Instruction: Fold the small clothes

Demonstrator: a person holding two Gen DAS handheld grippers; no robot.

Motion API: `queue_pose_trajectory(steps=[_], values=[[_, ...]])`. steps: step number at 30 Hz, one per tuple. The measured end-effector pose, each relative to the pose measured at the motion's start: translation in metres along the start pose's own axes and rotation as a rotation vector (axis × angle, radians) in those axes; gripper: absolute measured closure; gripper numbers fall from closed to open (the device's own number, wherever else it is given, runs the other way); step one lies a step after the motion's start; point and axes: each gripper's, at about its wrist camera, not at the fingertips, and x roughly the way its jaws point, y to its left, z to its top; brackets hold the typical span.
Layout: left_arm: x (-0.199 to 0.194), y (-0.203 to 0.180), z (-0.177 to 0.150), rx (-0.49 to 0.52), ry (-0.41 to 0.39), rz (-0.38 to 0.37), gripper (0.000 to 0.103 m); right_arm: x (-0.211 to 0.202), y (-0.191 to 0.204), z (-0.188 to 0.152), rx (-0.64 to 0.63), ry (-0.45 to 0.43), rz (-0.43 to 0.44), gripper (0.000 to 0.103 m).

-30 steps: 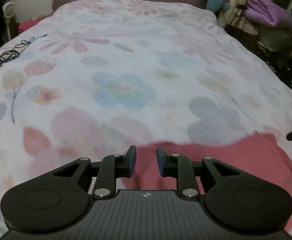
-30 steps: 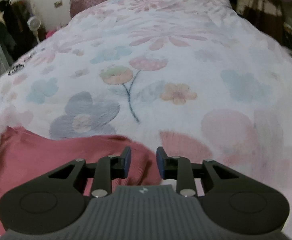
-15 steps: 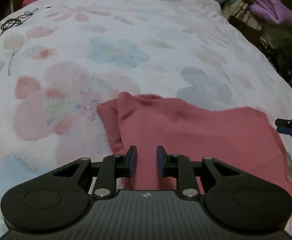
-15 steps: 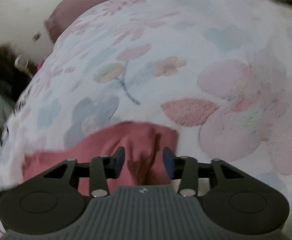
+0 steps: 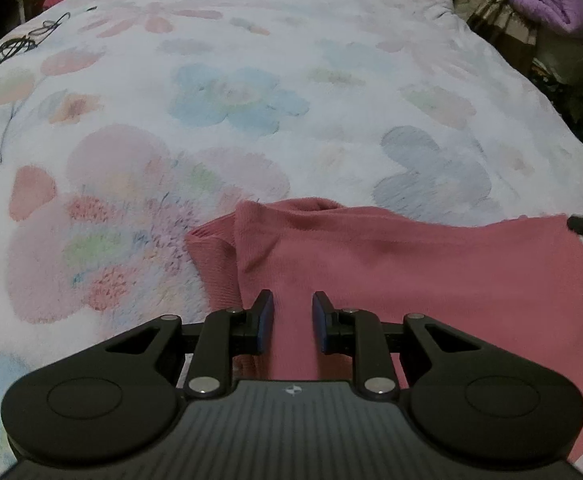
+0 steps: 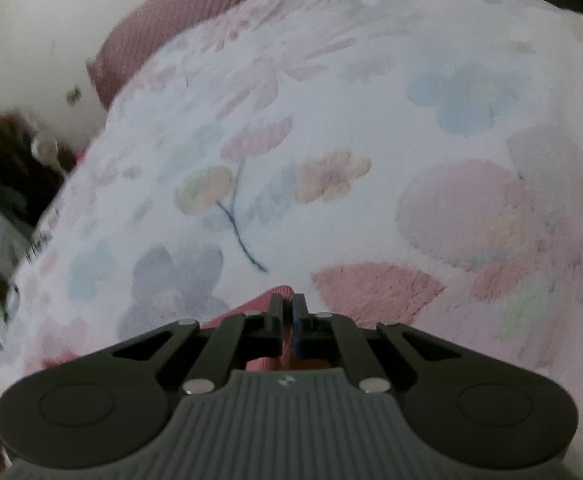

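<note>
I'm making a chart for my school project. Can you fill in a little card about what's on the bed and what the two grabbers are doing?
surface: floral blanket on a bed
clothing: pink garment, lying partly folded
left gripper: open, above the garment, pads not pressing it
right gripper: jaws have just closed, pinching the garment's edge
also on bed: black cable near the far left edge

One pink garment (image 5: 431, 276) lies on one floral bed cover (image 5: 251, 92). Two grippers work it (left gripper (image 5: 292, 322), right gripper (image 6: 287, 322)). One coiled black cable (image 5: 15, 46) rests far off.
</note>
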Motion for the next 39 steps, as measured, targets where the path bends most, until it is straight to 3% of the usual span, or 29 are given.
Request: queue_pose_trajectory(steps=[2, 7, 11, 15, 17, 21, 27, 28, 29, 30, 31, 32, 36, 39], values=[[-0.002, 0.001, -0.001, -0.006, 0.004, -0.004, 0.076, 0.007, 0.0, -0.003, -0.034, 0.045, -0.027, 0.096], [-0.022, 0.001, -0.003, -0.011, 0.001, -0.035, 0.074, -0.017, -0.001, -0.015, -0.046, 0.04, -0.026, 0.095], [-0.043, -0.002, -0.018, 0.012, -0.003, -0.06, 0.074, -0.05, 0.005, -0.04, -0.093, 0.063, -0.01, 0.075], [-0.063, -0.003, -0.039, 0.021, 0.021, -0.027, 0.074, -0.087, 0.009, -0.077, -0.114, 0.103, 0.005, 0.075], [-0.074, -0.001, -0.051, -0.004, 0.034, -0.049, 0.07, -0.102, 0.009, -0.097, -0.117, 0.122, 0.006, 0.073], [-0.09, 0.008, -0.082, -0.064, 0.038, -0.054, 0.047, -0.123, 0.005, -0.136, -0.102, 0.148, -0.008, 0.047], [-0.08, 0.025, -0.117, -0.232, 0.101, -0.13, 0.047, -0.13, -0.026, -0.175, 0.106, 0.147, 0.013, 0.049], [-0.075, 0.027, -0.121, -0.263, 0.114, -0.151, 0.055, -0.129, -0.028, -0.178, 0.125, 0.146, 0.018, 0.051], [-0.073, 0.029, -0.123, -0.292, 0.114, -0.156, 0.06, -0.128, -0.027, -0.18, 0.136, 0.144, 0.028, 0.064], [-0.073, 0.031, -0.122, -0.312, 0.11, -0.157, 0.071, -0.129, -0.027, -0.181, 0.148, 0.144, 0.046, 0.082], [-0.073, 0.033, -0.121, -0.329, 0.107, -0.167, 0.085, -0.131, -0.026, -0.182, 0.166, 0.141, 0.06, 0.091], [-0.075, 0.035, -0.119, -0.342, 0.102, -0.177, 0.089, -0.134, -0.026, -0.18, 0.179, 0.133, 0.07, 0.095], [-0.093, 0.027, -0.111, -0.265, 0.055, -0.143, 0.093, -0.16, -0.015, -0.172, 0.137, 0.058, 0.05, 0.1], [-0.087, 0.015, -0.112, -0.195, 0.092, -0.071, 0.093, -0.158, -0.01, -0.173, 0.077, 0.084, -0.023, 0.1]])
